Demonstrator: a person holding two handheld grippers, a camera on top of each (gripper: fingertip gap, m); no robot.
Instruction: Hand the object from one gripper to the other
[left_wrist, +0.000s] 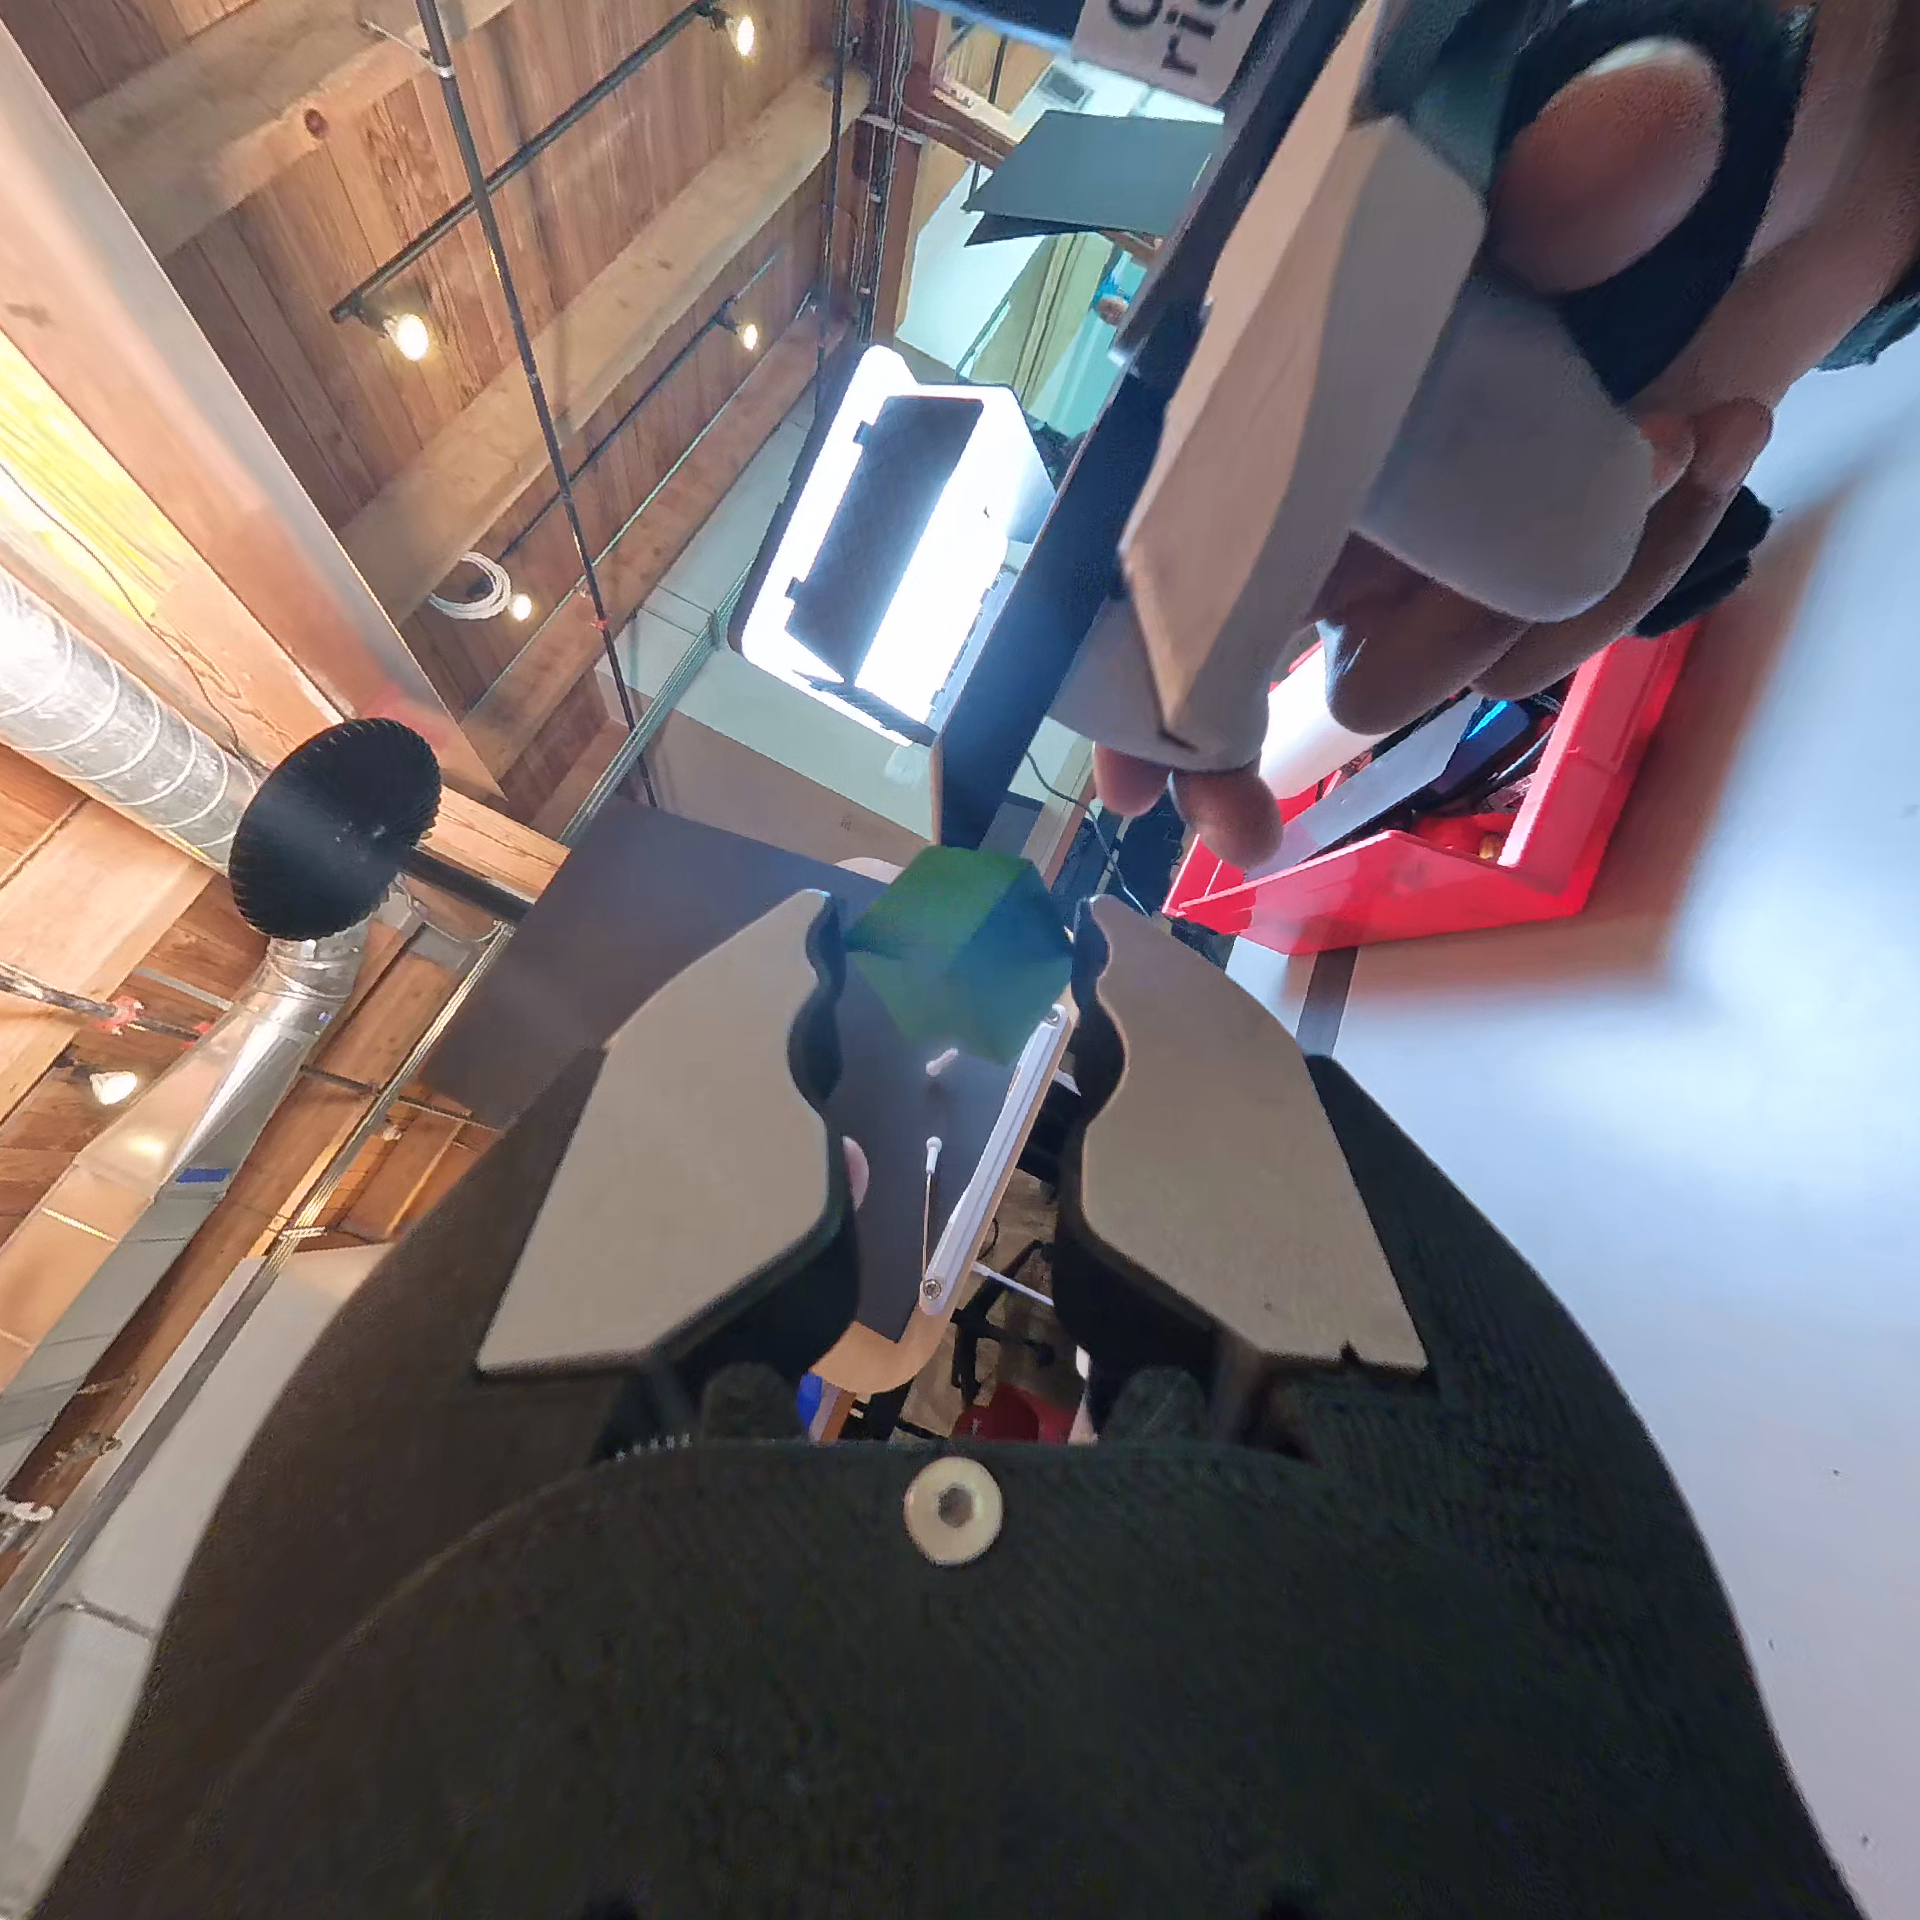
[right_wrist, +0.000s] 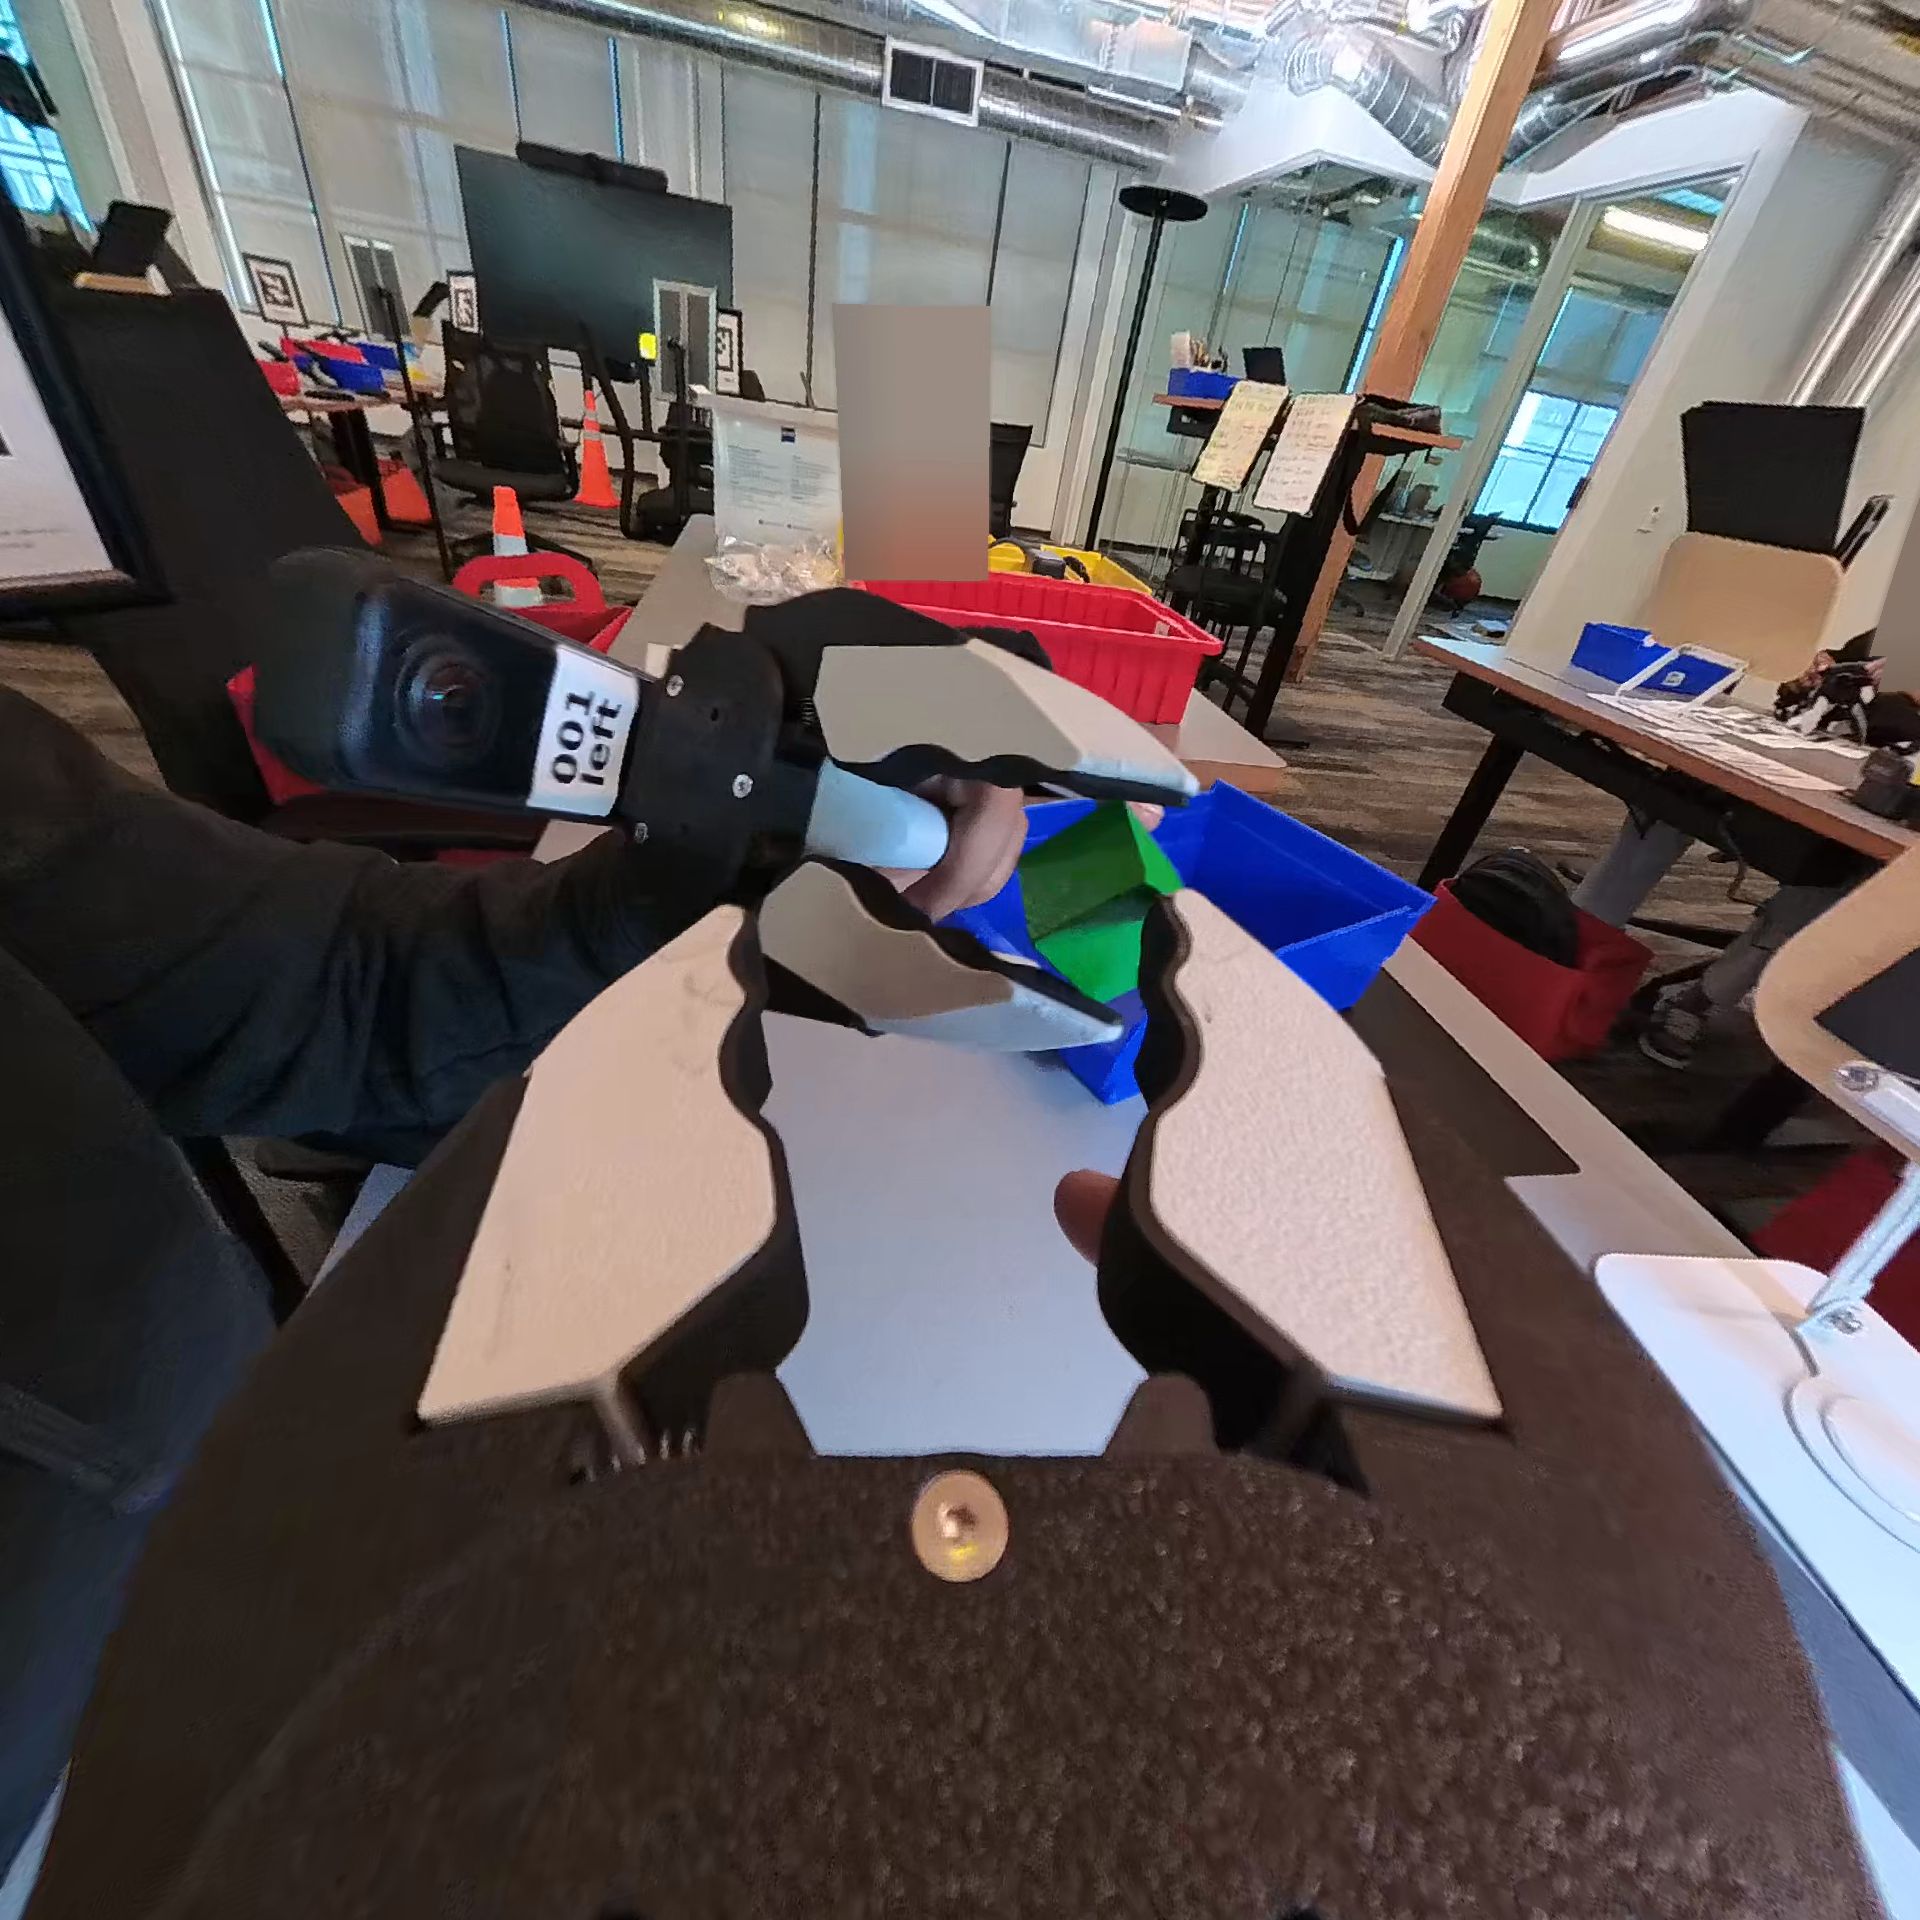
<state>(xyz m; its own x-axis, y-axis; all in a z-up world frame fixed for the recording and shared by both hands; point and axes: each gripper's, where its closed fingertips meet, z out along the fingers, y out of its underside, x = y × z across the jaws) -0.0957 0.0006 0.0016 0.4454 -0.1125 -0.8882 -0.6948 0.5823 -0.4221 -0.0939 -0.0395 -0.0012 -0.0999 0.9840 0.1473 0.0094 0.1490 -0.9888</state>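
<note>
One green block (left_wrist: 961, 961) sits clamped at the fingertips of the left gripper (left_wrist: 956, 925), raised above the table. The right gripper (right_wrist: 951, 935), one of two, gapes wide, its tips apparently flanking the block (right_wrist: 1091, 904) without touching.

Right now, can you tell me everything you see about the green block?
The solid green block has flat faces and sharp edges; the material is hard to tell. It is held up in the air, tilted, pinched between the left gripper's jaws. The right gripper's open jaws sit around it, one touching or nearly so. A blue plastic bin sits behind.
</note>
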